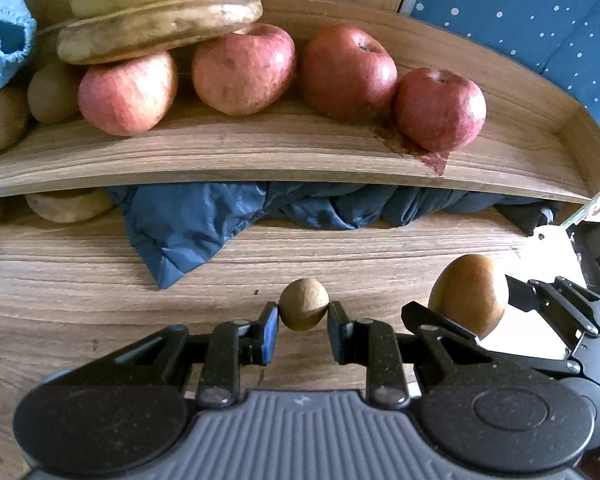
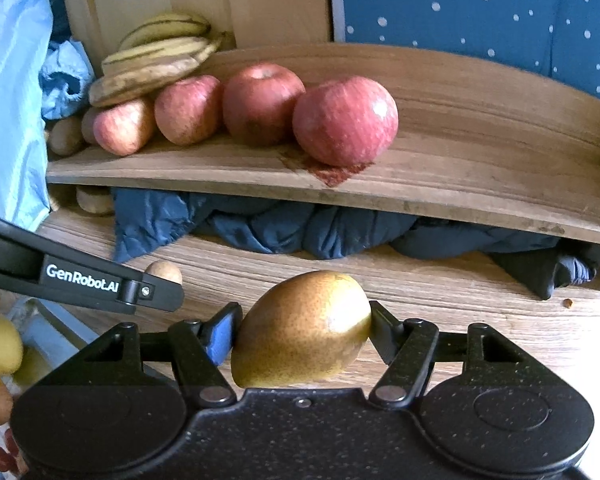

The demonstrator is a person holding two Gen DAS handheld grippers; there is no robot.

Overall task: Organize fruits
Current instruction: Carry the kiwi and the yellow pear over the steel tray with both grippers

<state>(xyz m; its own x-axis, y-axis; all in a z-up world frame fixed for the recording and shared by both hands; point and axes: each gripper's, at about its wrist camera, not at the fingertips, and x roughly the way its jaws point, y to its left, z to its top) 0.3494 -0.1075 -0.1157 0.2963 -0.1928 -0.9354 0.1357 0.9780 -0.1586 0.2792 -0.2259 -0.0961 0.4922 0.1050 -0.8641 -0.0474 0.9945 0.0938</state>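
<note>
My left gripper [image 1: 303, 316] is shut on a small brown kiwi [image 1: 304, 308], held just above the wooden tabletop [image 1: 100, 280]. My right gripper [image 2: 304, 336] is shut on a golden-brown pear [image 2: 304, 330], its pads pressing on both sides. In the left wrist view that pear [image 1: 468, 296] hangs close by on the right. The right wrist view shows the left gripper's arm [image 2: 80, 280] at the left, with the kiwi [image 2: 165, 271] at its tip. Ahead, a wooden shelf [image 1: 260, 152] carries several red apples [image 1: 244, 68], bananas [image 1: 160, 12] and kiwis [image 1: 52, 92].
A crumpled dark blue cloth [image 1: 220, 216] fills the space under the shelf, next to a pale fruit [image 1: 68, 204] at the left. Blue dotted fabric [image 1: 520, 12] hangs behind on the right. The shelf's right half [image 2: 500, 160] is bare. More fruit [image 2: 0, 344] lies at the lower left.
</note>
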